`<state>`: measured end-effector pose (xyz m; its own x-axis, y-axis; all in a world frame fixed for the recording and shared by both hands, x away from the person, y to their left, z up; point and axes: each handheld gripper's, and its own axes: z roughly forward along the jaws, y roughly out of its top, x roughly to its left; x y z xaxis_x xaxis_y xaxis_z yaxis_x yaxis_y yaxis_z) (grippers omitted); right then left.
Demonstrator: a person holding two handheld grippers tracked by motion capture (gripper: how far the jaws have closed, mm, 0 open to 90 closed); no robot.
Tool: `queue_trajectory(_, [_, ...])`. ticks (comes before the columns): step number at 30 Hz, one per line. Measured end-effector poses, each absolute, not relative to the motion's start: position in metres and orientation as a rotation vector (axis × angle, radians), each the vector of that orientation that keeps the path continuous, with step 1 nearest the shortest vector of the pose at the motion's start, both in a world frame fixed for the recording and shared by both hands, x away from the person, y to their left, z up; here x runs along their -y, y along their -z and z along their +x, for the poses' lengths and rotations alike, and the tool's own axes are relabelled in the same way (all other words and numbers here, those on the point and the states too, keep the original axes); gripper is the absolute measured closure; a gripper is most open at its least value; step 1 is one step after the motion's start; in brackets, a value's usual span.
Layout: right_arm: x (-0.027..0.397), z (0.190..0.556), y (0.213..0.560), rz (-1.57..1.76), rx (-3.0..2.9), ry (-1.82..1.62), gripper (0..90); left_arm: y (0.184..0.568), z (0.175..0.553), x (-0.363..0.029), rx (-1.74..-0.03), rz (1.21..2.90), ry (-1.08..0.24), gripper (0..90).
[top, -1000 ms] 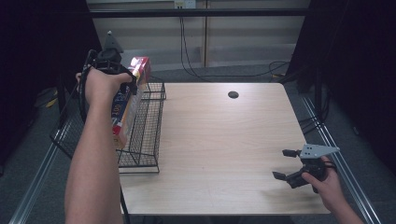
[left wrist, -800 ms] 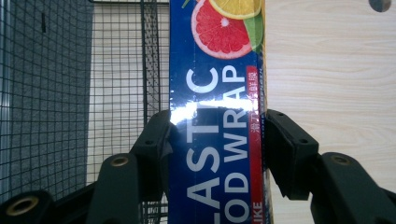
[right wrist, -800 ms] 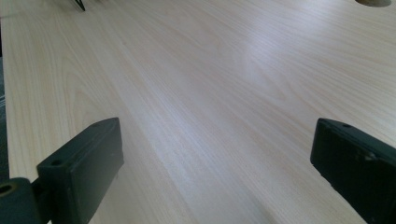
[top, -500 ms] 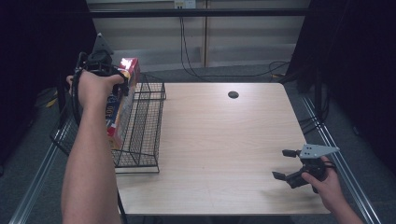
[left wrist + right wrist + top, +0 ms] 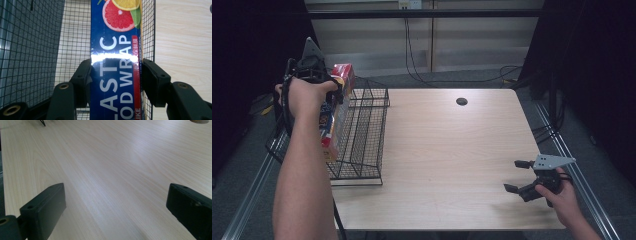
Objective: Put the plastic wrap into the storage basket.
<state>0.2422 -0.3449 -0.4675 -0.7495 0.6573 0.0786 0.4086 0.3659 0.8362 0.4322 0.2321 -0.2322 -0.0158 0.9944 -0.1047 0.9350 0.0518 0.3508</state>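
A long blue plastic-wrap box [image 5: 116,60] with citrus pictures hangs upright over the black wire basket [image 5: 367,135] at the table's left edge. My left gripper [image 5: 116,72] is shut on the box, both pads pressing its narrow sides. In the high view the box [image 5: 336,112] stands above the basket's left side, held by the left gripper [image 5: 324,82] from above. My right gripper [image 5: 518,176] rests open near the table's front right corner, and in the right gripper view its jaws [image 5: 115,205] stand wide apart over bare wood.
The light wooden table [image 5: 452,150] has a round cable hole [image 5: 461,101] near its far edge. Cables [image 5: 422,55] trail on the floor behind the table. Metal rails [image 5: 577,165] run along both sides of the table.
My left hand has shifted a little to the left and toward me with the box, over the basket's left side. The right gripper has stayed put.
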Motion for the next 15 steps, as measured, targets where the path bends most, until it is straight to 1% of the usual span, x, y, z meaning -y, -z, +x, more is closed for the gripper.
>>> queue_trajectory(5, [0.345,0.242,0.468,0.946,-2.36,-1.331,2.3,0.232,0.431,-0.24,-2.026,1.945,-0.263,46.6])
queue_trajectory(8, [0.345,0.242,0.468,0.942,-2.374,-1.335,2.3,0.231,0.429,-0.243,-2.043,1.914,-0.271,46.6])
queue_trajectory(10, [0.345,0.242,0.468,0.938,-2.375,-1.336,2.3,0.23,0.429,-0.245,-2.037,1.937,-0.276,46.6])
queue_trajectory(15, [0.344,0.242,0.468,0.941,-2.368,-1.335,2.3,0.23,0.427,-0.252,-2.047,1.927,-0.275,46.5])
